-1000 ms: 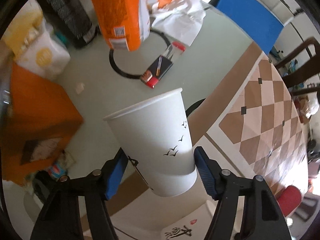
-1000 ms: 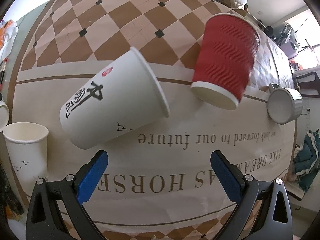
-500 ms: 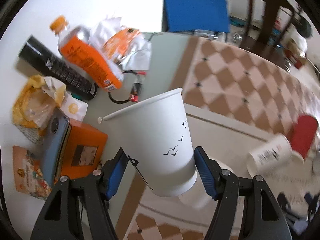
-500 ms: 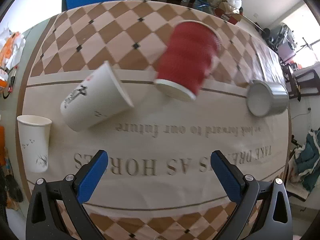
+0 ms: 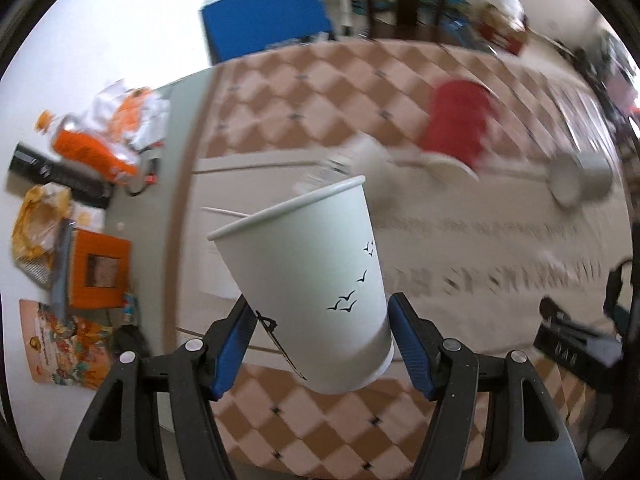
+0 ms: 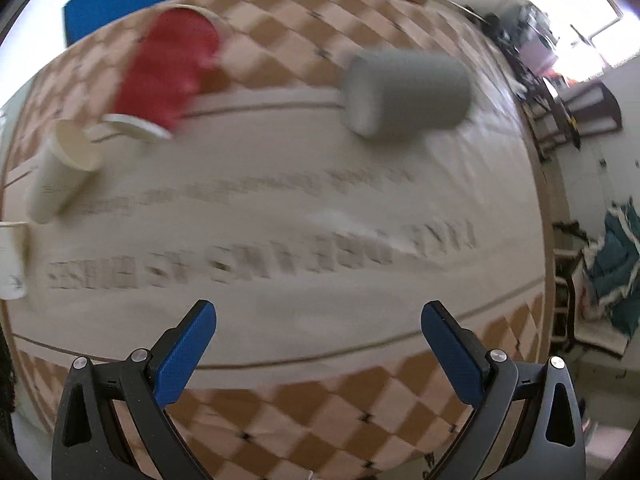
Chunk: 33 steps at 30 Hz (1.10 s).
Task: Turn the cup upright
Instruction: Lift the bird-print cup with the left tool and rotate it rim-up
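My left gripper (image 5: 320,340) is shut on a white paper cup with black birds (image 5: 308,280), held rim-up and tilted above the table. The same cup shows at the left edge of the right wrist view (image 6: 12,256). My right gripper (image 6: 318,344) is open and empty above the tablecloth. A white paper cup (image 6: 60,172) lies on its side at the left, also in the left wrist view (image 5: 352,160). A red ribbed cup (image 6: 168,76) and a grey metal cup (image 6: 408,92) lie on their sides further back.
A checkered tablecloth with printed text (image 6: 280,320) covers the table. At the left in the left wrist view are an orange box (image 5: 100,268), an orange bottle (image 5: 92,152), a black can (image 5: 56,172) and snack bags. A blue chair (image 5: 264,12) stands behind.
My left gripper has swung right with the bird cup, so the table's cups came into its view. My right gripper has moved right, toward the grey metal cup, and stays open.
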{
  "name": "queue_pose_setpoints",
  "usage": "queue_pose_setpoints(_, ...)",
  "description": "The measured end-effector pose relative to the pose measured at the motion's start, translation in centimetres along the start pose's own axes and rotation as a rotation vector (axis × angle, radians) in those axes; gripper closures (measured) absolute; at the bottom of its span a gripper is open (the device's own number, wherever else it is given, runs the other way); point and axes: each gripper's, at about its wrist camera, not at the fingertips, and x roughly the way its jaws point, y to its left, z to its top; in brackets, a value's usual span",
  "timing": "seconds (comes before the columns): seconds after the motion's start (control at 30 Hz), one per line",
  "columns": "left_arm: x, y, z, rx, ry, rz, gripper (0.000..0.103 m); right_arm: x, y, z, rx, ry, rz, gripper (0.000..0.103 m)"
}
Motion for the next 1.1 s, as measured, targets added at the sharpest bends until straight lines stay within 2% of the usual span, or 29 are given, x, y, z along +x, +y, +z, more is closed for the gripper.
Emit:
queue_pose_setpoints(0.27, 2.6, -11.4, -2.8, 0.175, 0.077, -0.04, 0.038, 4.4, -9.5, -1.7, 0.13, 0.079, -0.065, 0.0)
queue_pose_setpoints(0.47, 5.9, -17.1, -4.1, 0.275, 0.152, -0.057, 0.038, 6.5, -14.0, -2.3, 0.192, 0.116, -0.089, 0.0)
queue_pose_setpoints(0.63, 7.8, -18.6, -4.3, 0.284, 0.199, -0.061, 0.038, 7.3, -15.8, -3.0, 0.201, 0.129, -0.095, 0.0)
queue_pose_setpoints(0.83, 9.0, -18.3, -3.9, 0.247, 0.229, -0.074, 0.035, 8.1, -16.7, -3.1, 0.195, 0.133, -0.081, 0.0)
queue_pose_setpoints(0.87, 9.2, -18.4, -3.6, 0.243, 0.234, -0.073, 0.03, 8.1, -16.7, -3.1, 0.191, 0.133, -0.079, 0.0)
queue_pose_setpoints(0.9, 9.3, -18.3, -3.5, 0.24, 0.235, -0.071, 0.02, 8.2, -16.8, -3.2, 0.188, 0.132, -0.076, 0.0)
queue_pose_setpoints(0.97, 9.4, -18.0, -3.4, 0.227, 0.231, -0.071, 0.01, 8.2, -16.7, -3.1, 0.18, 0.13, -0.069, 0.0)
queue_pose_setpoints(1.1, 9.3, -17.7, -2.5, 0.204, 0.216, -0.071, 0.009, 8.5, -16.4, -2.8, 0.169, 0.127, -0.06, 0.0)
